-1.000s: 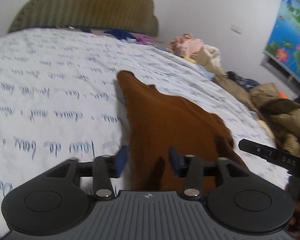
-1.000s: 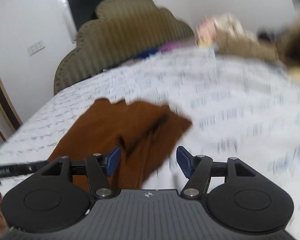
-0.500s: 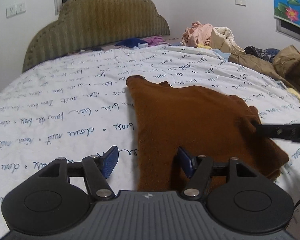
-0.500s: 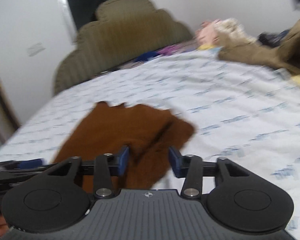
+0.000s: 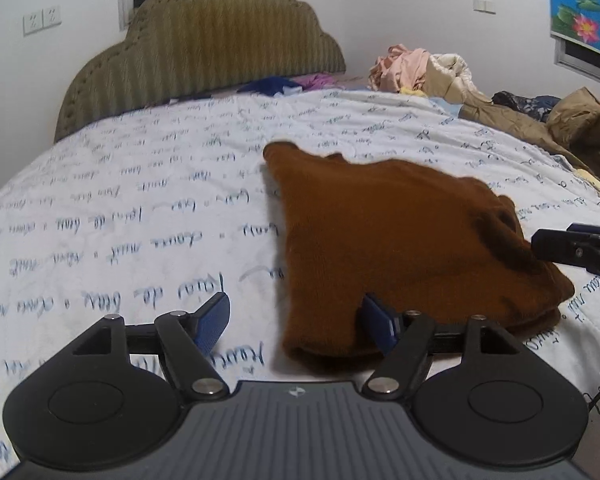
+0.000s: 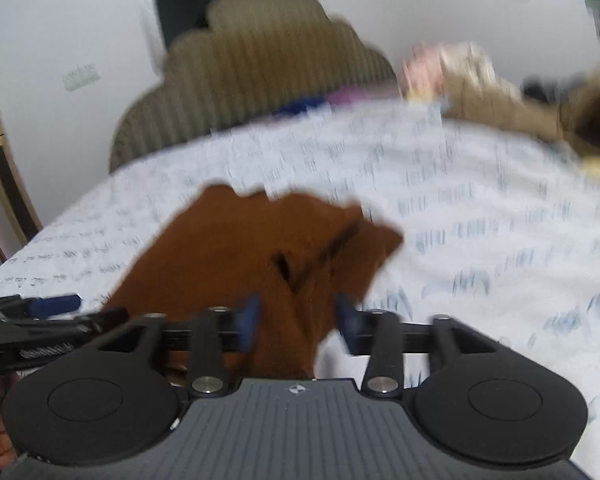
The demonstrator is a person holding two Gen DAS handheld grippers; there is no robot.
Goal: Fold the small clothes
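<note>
A small brown knitted garment point(image 5: 400, 240) lies folded on the white bedsheet point(image 5: 119, 220) with blue script. My left gripper point(image 5: 295, 322) is open just above the sheet, its right pad at the garment's near left corner. My right gripper point(image 6: 295, 320) is open with the garment's near right edge point(image 6: 291, 280) between its pads; this view is blurred. The right gripper's fingertips point(image 5: 572, 248) show at the right of the left wrist view, and the left gripper point(image 6: 39, 320) shows at the left of the right wrist view.
A padded olive headboard point(image 5: 203, 44) stands at the far end of the bed. A heap of clothes point(image 5: 420, 68) and tan jackets point(image 5: 560, 120) lies along the far right side. A wooden chair point(image 6: 3, 176) stands left of the bed.
The left gripper has opened wider and pulled back a little from the garment. The right gripper has narrowed around the garment's right edge and is moving, as the blur shows.
</note>
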